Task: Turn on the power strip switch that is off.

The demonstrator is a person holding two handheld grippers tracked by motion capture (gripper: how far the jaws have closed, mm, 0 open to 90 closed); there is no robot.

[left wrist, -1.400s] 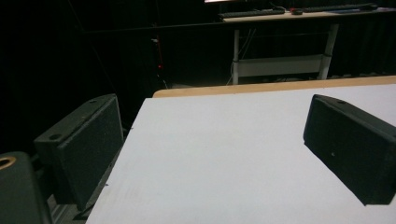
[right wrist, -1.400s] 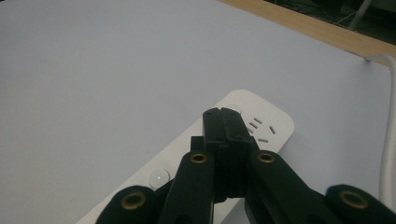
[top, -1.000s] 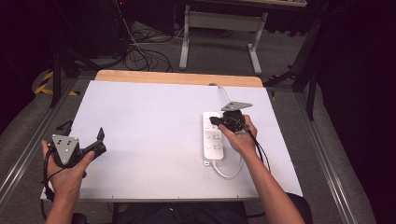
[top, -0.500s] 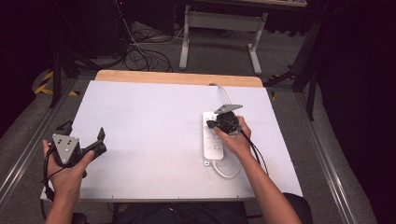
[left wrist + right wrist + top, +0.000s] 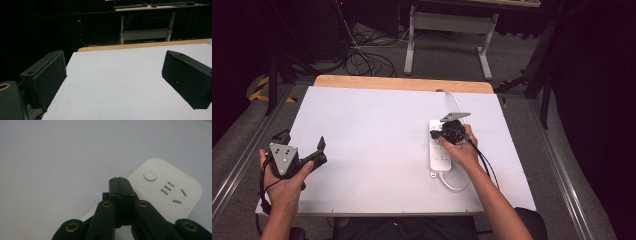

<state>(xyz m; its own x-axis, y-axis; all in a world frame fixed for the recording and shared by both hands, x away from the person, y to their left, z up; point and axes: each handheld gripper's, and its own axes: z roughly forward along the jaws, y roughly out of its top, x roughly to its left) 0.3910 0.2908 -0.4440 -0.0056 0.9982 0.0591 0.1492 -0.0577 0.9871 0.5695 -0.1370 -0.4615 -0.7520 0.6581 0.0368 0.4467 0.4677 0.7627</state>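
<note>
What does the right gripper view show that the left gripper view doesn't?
Right gripper view: the right gripper, jaws shut together with nothing between them, tips over the white rectangular power strip, near its round button and socket slots. Left gripper view: the left gripper, jaws wide open and holding nothing, plus the table's wooden far edge and a dark room with a desk behind. Both: the pale grey table top.

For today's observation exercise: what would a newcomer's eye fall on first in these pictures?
First, the white power strip on the right half of the pale table, with the right gripper held shut over it near its round button. Next, the left gripper at the table's near left edge, jaws wide apart over bare tabletop.
</note>
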